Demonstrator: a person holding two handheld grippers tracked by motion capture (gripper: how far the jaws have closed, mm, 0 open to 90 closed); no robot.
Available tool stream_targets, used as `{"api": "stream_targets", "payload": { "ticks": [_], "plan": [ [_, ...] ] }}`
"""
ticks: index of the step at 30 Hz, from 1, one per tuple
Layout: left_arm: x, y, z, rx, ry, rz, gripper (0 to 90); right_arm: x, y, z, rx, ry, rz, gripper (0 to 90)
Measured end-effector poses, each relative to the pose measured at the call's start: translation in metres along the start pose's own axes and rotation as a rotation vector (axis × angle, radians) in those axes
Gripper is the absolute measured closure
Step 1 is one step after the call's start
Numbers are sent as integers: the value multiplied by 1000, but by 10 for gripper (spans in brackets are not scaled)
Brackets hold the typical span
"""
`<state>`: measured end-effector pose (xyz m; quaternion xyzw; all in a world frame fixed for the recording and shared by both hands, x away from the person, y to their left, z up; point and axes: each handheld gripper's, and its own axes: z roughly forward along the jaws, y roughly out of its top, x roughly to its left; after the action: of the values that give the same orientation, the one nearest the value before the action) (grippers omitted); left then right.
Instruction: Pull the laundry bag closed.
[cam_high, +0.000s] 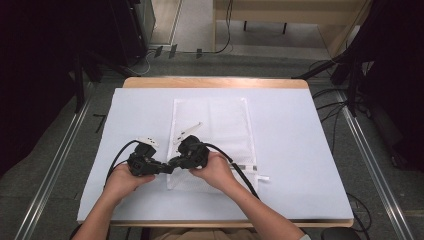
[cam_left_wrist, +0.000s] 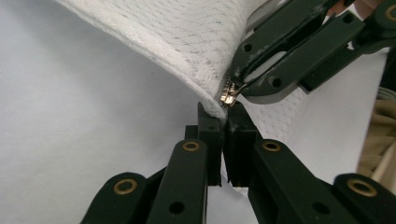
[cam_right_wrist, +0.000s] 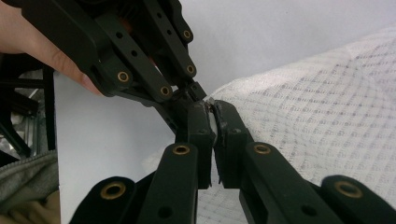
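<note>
Both jaw pairs pinched shut at near-left corner of white mesh zip bag (cam_high: 212, 135): left gripper (cam_left_wrist: 223, 122) gripping fabric, right gripper (cam_right_wrist: 211, 122) on small metal zipper pull (cam_left_wrist: 228, 96), zipping apparently just starting.

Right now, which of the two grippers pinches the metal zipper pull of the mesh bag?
The right gripper: its fingers close on the small metal zipper pull. The left gripper clamps the fabric corner of the mesh bag just beside it.

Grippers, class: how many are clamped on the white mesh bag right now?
2. The left gripper pinches the mesh bag at its near left corner; the right gripper meets it there, shut on the zipper pull at that corner.
</note>
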<state>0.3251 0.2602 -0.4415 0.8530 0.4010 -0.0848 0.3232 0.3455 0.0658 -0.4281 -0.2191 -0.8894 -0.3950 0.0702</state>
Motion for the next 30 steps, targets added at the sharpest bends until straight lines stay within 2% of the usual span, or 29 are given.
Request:
{"api": "stream_targets", "payload": {
  "ticks": [1, 6, 15, 30],
  "plan": [
    [-2, 1, 0, 7, 13, 1, 874, 0, 0, 0, 2, -1, 2, 879],
    [-3, 3, 0, 5, 14, 1, 879, -4, -2, -1, 11, 5, 35, 880],
    [-3, 3, 0, 10, 26, 3, 883, -9, -7, 3, 25, 12, 54, 882],
    [-1, 1, -3, 8, 20, 10, 887, -13, -10, 2, 34, 7, 47, 883]
  ]
}}
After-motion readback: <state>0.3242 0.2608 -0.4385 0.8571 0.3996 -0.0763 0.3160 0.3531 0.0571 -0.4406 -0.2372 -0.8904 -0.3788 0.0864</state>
